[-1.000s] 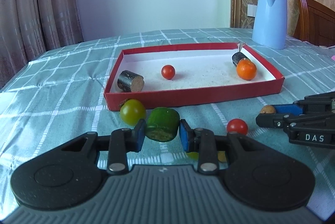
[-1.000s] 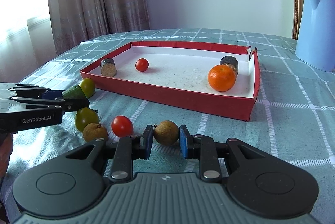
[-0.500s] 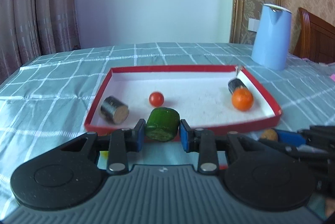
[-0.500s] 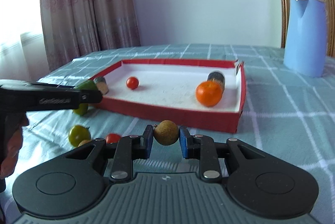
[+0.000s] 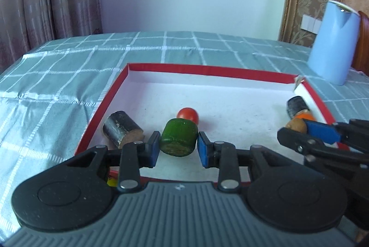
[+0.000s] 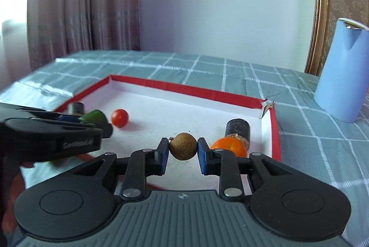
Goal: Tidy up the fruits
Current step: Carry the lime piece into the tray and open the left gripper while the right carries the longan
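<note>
Carry step, I'd say: left gripper [image 5: 178,148] jaws clamp the green cucumber chunk [image 5: 179,137], right gripper [image 6: 182,156] jaws clamp the small brown round fruit [image 6: 183,146], both over the red-rimmed white tray [image 5: 207,69] near its front edge. Next up: lower gently, release both.

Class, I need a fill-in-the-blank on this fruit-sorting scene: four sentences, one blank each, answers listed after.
1. The left gripper is shut on a ____ cylinder-shaped piece.
2. The right gripper is shut on a small round ____ fruit.
3. The cherry tomato lies inside the ____ tray with the white floor.
4. The tall ____ kettle stands on the checked tablecloth, outside the tray.

Answers: green; brown; red; blue
</note>
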